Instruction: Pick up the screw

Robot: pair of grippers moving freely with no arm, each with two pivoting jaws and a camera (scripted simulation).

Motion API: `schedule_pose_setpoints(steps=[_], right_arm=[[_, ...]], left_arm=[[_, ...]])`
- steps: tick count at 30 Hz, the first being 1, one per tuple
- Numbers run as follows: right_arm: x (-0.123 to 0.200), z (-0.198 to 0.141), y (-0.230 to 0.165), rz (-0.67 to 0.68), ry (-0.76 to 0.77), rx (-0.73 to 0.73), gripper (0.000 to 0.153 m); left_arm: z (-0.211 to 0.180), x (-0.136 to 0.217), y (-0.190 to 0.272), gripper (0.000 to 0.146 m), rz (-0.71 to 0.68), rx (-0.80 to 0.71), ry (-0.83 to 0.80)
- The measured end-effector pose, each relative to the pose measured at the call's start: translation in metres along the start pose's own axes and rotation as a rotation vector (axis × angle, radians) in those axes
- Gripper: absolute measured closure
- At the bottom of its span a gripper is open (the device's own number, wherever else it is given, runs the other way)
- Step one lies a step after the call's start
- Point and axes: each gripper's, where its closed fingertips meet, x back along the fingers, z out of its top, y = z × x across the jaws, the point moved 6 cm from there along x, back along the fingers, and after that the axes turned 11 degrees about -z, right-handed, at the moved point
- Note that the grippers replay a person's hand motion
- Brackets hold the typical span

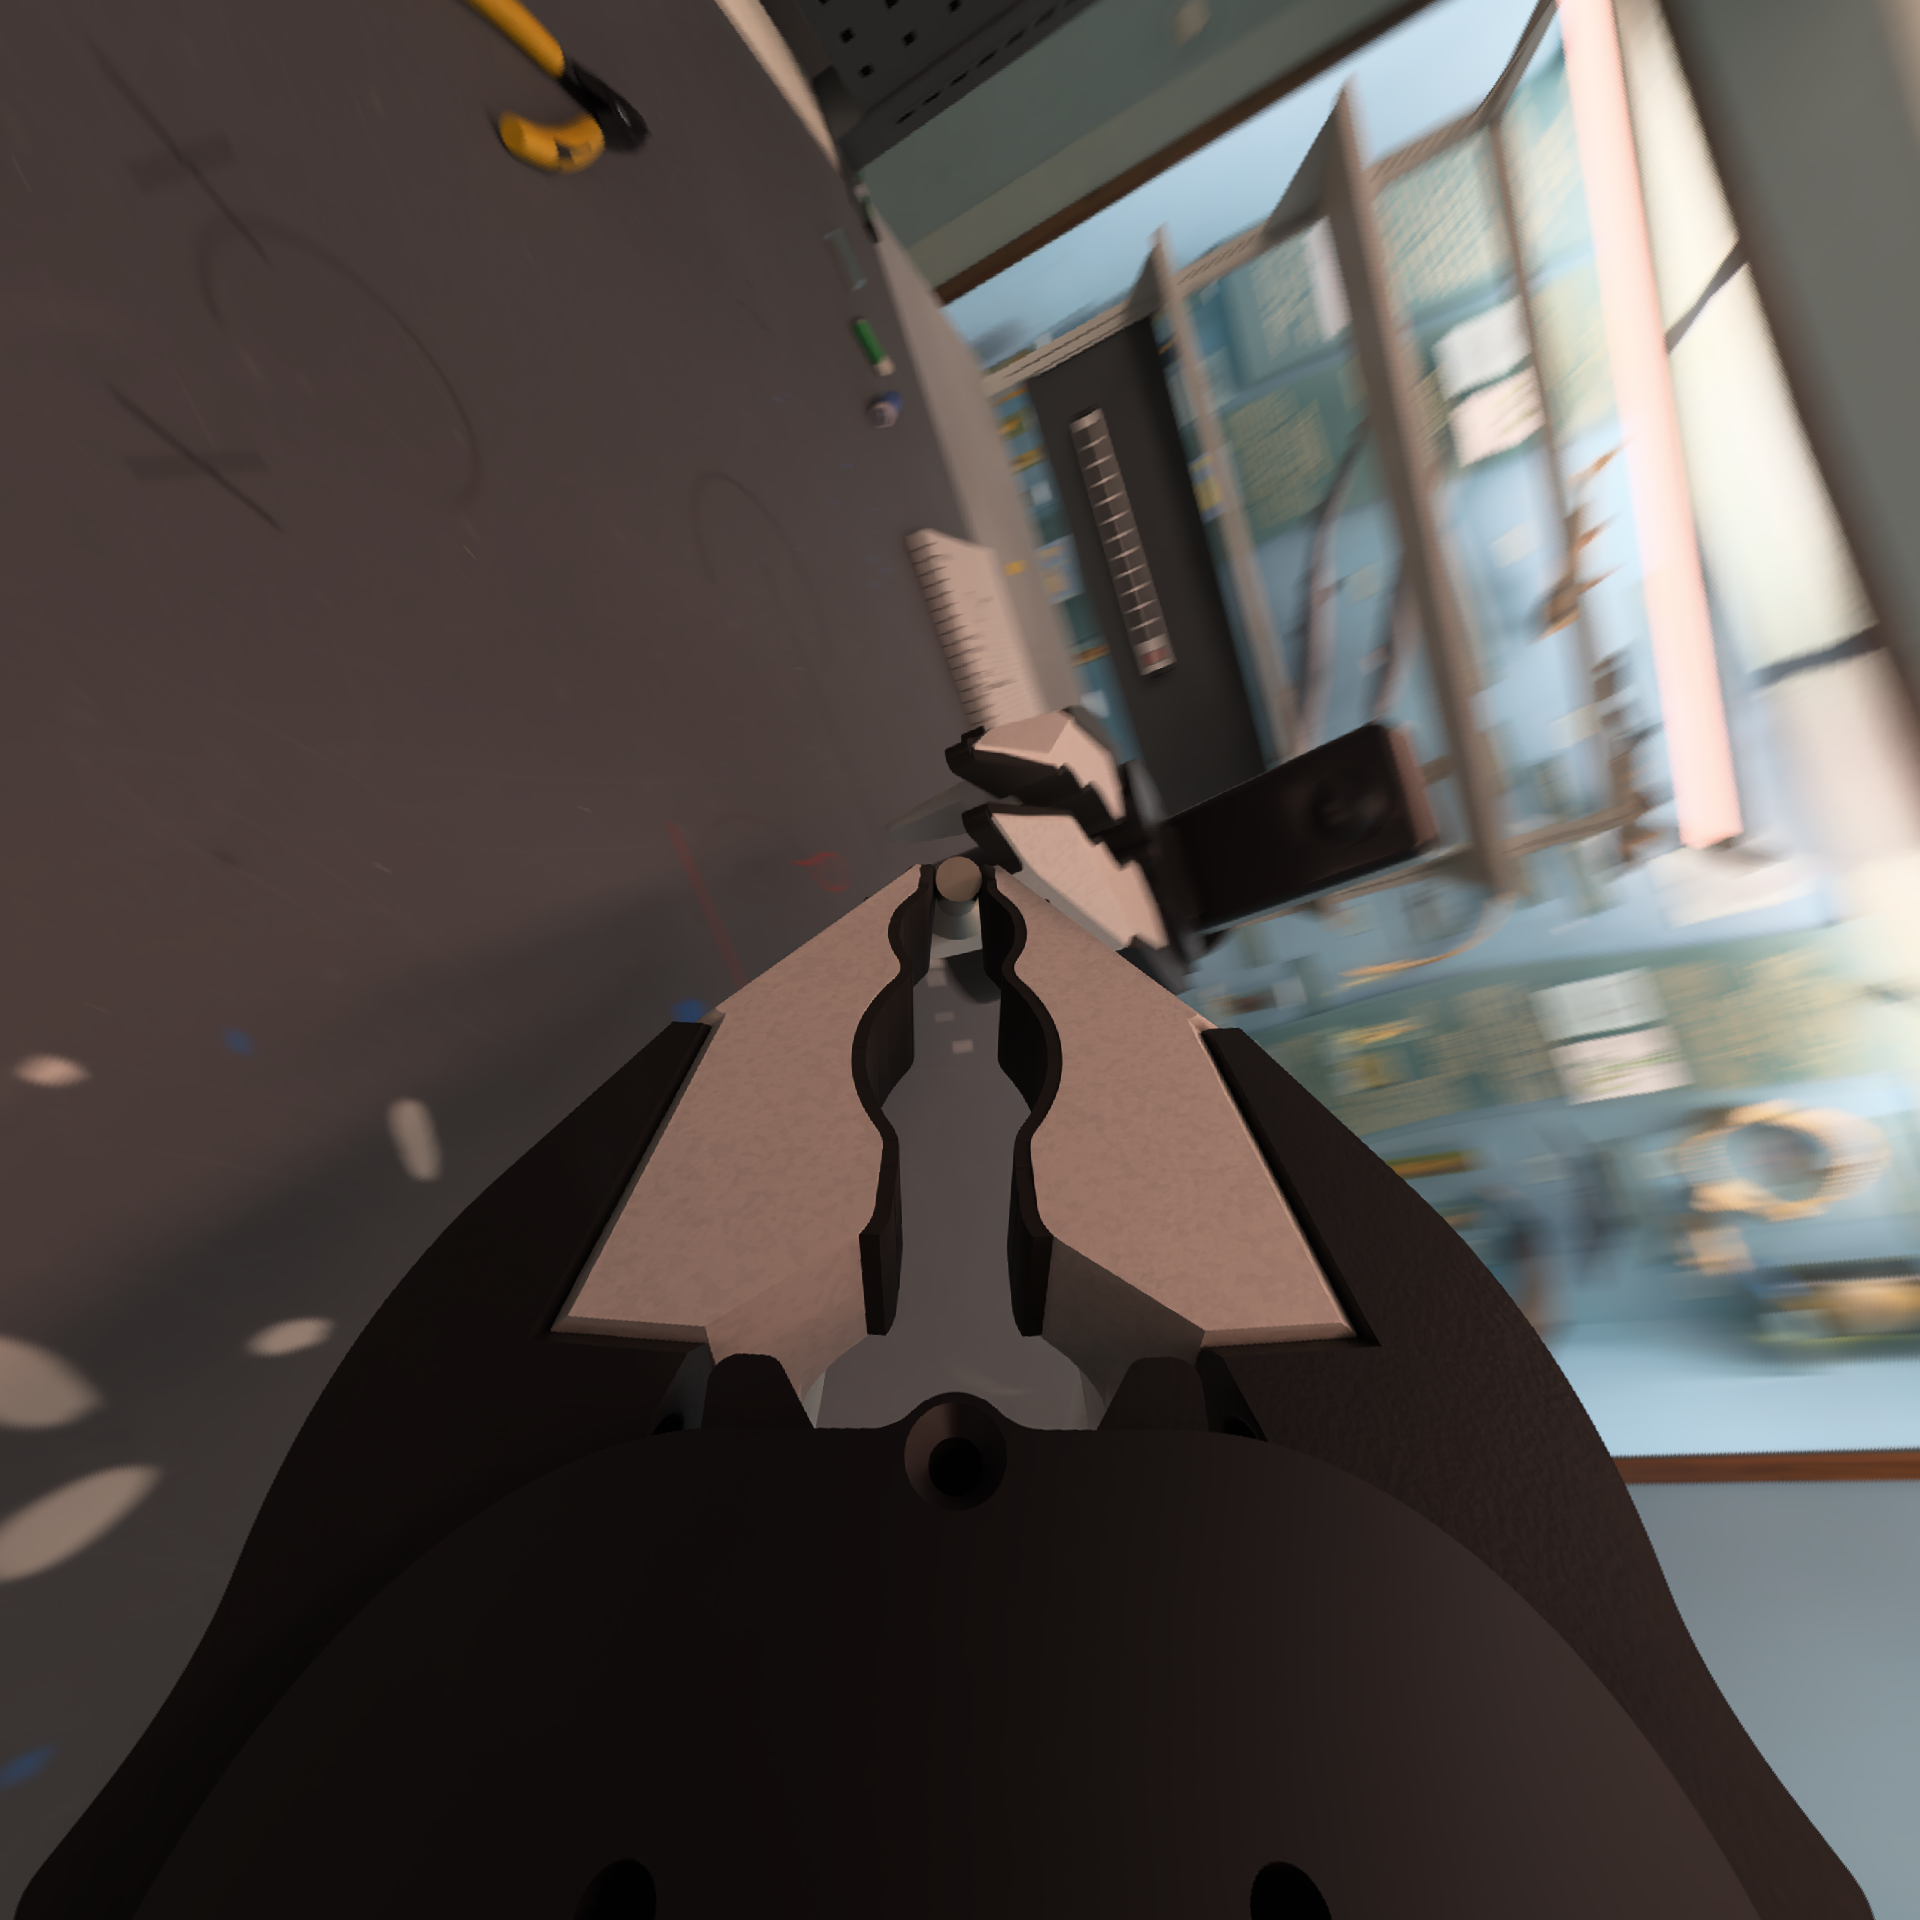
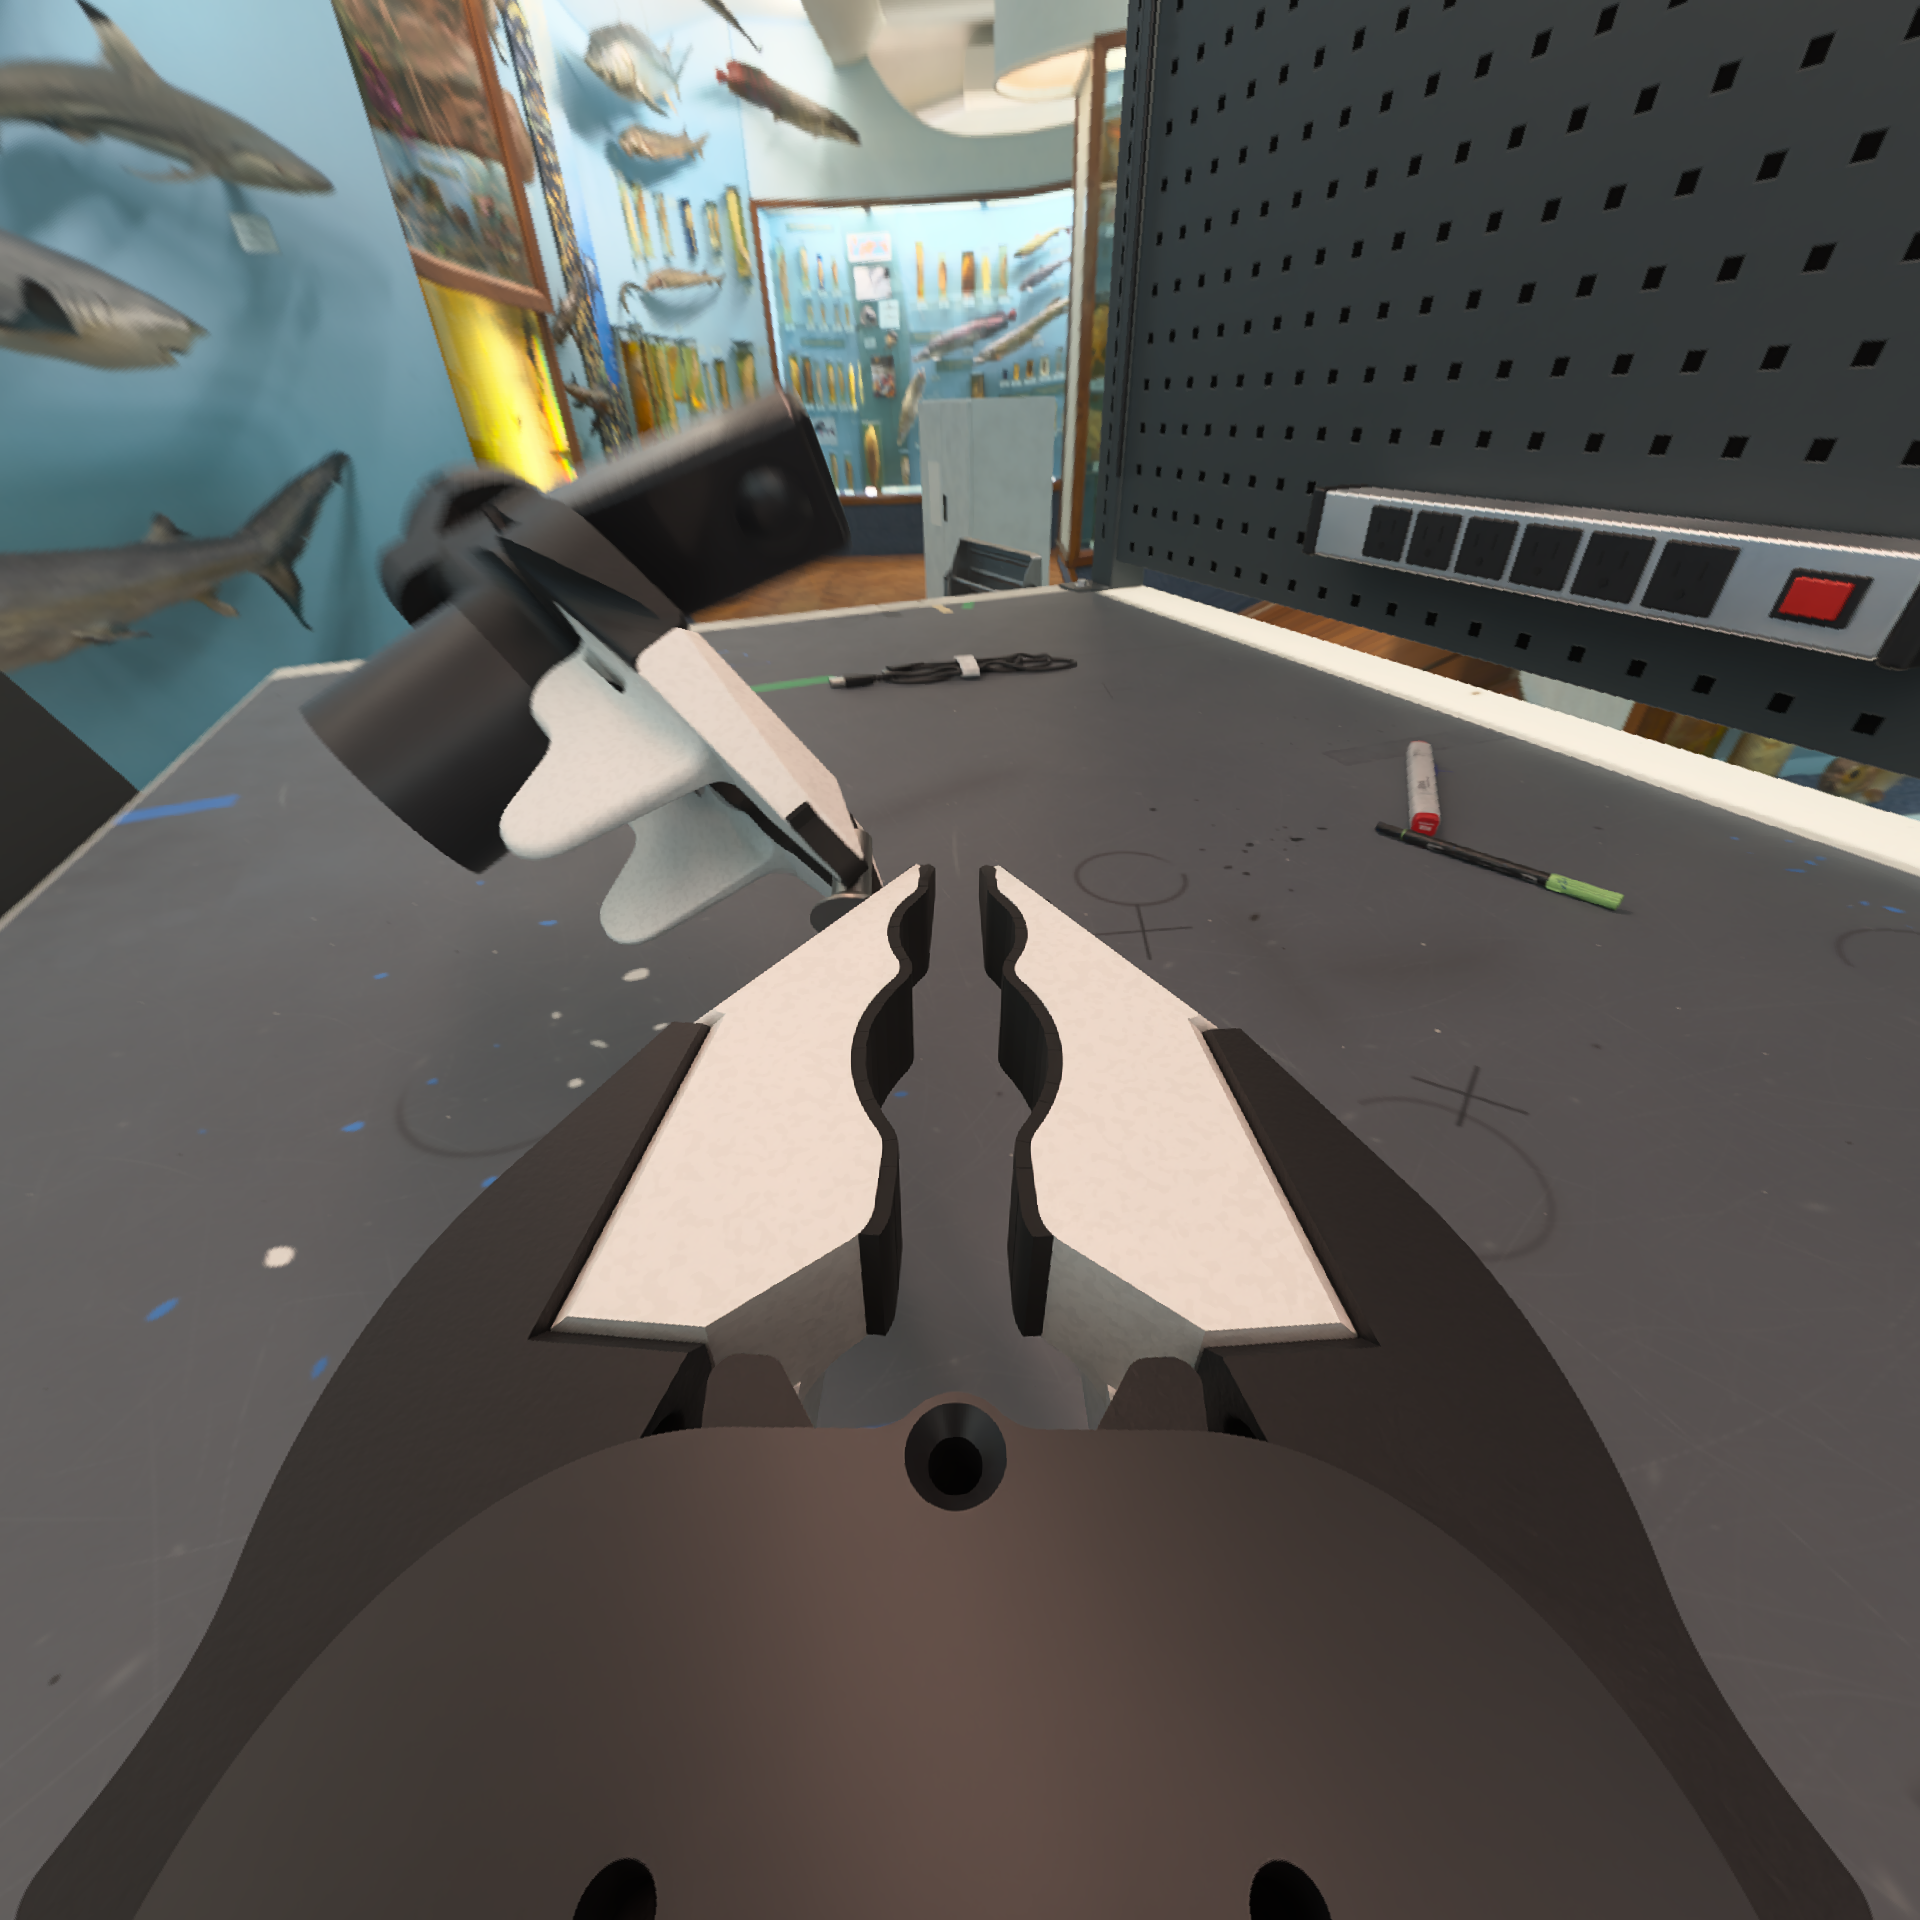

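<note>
In the left wrist view my left gripper [image 1: 956,883] is shut on the screw [image 1: 956,881], a small grey metal cylinder held end-on between the fingertips. The dark grey table [image 1: 364,623] looks steeply tilted in this view. My right gripper [image 1: 1039,810] shows just beyond the screw, pointing at it. In the right wrist view my right gripper [image 2: 956,883] is empty, its jaws standing a narrow gap apart. The left gripper [image 2: 854,888] comes in from the upper left. Its tips are low over the table [image 2: 312,1039], just left of my right fingertips. The screw is hidden there.
A white marker [image 2: 1418,784] and a black pen with a green cap [image 2: 1496,862] lie to the right. A bundled black cable [image 2: 956,670] lies at the back. A pegboard [image 2: 1507,260] with a power strip [image 2: 1610,571] stands at the back right. A yellow tool [image 1: 551,135] lies farther off.
</note>
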Motion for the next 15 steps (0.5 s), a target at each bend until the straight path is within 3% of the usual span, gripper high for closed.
schedule_pose_setpoints(steps=[7,9,11,15], right_arm=[[-0.005,-0.005,0.005,-0.118,-0.080,-0.005,0.144],[-0.006,-0.006,0.007,-0.170,-0.107,-0.014,0.145],[-0.006,-0.007,0.009,-0.211,-0.129,-0.015,0.145],[-0.007,-0.013,0.011,-0.235,-0.185,0.023,0.144]], left_arm=[[-0.002,-0.007,0.012,0.138,0.449,-0.763,-0.216],[-0.002,-0.010,0.014,0.138,0.523,-0.901,-0.241],[-0.003,-0.013,0.015,0.138,0.521,-0.920,-0.248],[-0.005,-0.009,0.002,0.138,0.422,-0.800,-0.258]])
